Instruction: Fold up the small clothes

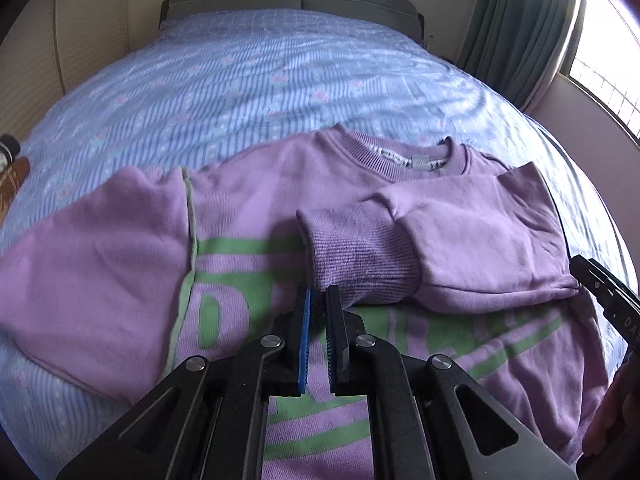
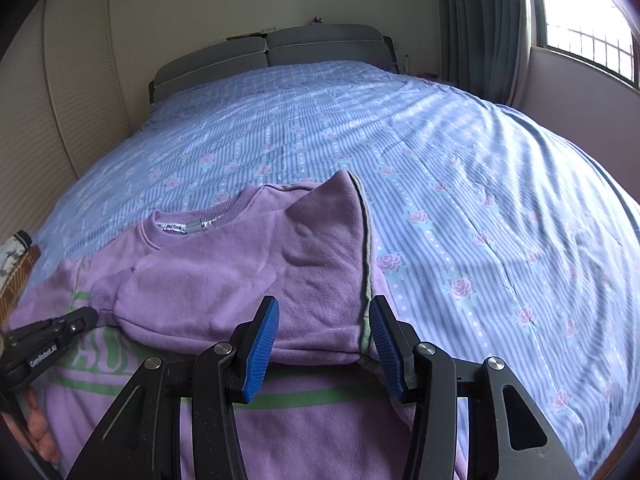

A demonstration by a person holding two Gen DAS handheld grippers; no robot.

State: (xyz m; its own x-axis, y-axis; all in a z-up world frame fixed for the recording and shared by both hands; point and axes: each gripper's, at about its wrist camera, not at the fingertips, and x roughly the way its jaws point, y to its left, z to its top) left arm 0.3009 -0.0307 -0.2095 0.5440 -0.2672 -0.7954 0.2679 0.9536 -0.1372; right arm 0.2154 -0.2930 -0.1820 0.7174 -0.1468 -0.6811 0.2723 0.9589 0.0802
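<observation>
Sweatshirt [image 1: 248,216] laid flat on the bed [image 1: 240,92], front up, collar [image 1: 404,156] toward the headboard, green print showing across the chest.

Done so far:
- One sleeve [image 1: 460,236] folded inward across the chest, cuff [image 1: 352,256] resting near the garment's centre line.
- Matching side panel turned over with it, green seam [image 2: 366,256] exposed along the fold.

Remaining, as judged from the lay of the cloth:
- Opposite sleeve [image 1: 100,248] spread outward onto the bed, not yet folded in.
- Lengthwise fold of hem toward collar not yet made.
- Roughly one third complete.

Claw status:
- Left claw [image 1: 318,300] clenched, pads nearly together, tips just beside the folded cuff. Whether a pinch of fabric is caught between the pads cannot be told; the tips hide the contact point.
- Right claw [image 2: 324,316] released, pads apart, straddling the lower edge of the folded sleeve near the seam, with fabric between the pads but no visible pressure on it.
- A hand [image 2: 38,436] visible at the frame edge behind the left claw.
</observation>
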